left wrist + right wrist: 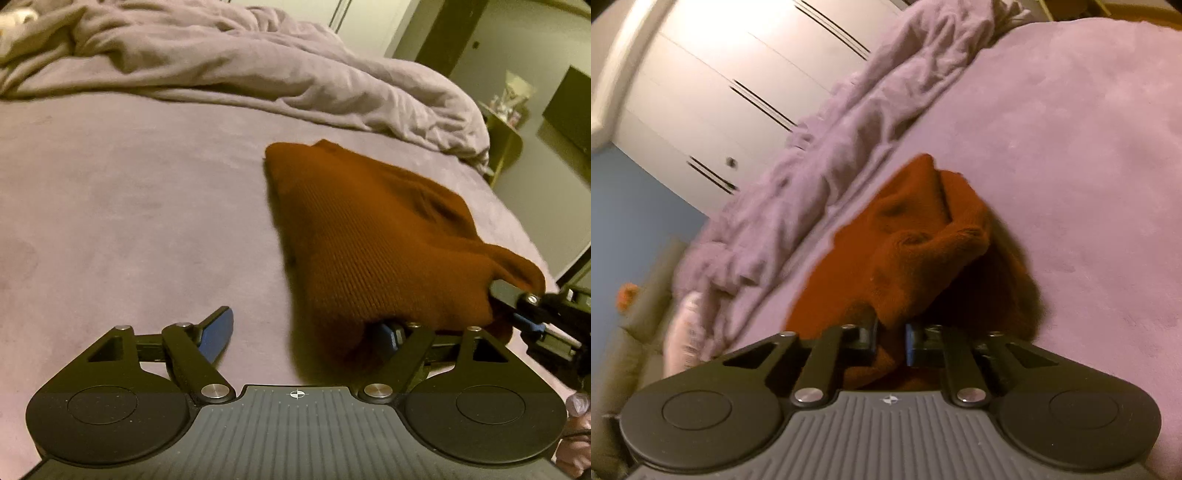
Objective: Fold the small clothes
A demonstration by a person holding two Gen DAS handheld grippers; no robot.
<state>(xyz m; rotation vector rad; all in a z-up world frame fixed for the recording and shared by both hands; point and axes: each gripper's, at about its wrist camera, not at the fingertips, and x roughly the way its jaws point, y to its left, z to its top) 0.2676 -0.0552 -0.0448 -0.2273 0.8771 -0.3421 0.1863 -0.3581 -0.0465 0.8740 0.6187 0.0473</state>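
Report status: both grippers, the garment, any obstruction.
Left gripper open, right finger under rust knit garment. Right gripper shut on garment corner, lifting it. Garment half-raised off purple bed. Rumpled duvet behind, apart.

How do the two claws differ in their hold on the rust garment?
The left claw is spread wide, one finger bare, the other under the garment. The right claw is nearly shut, pinching a garment fold. Both sit at the garment's near edge, over the bed.
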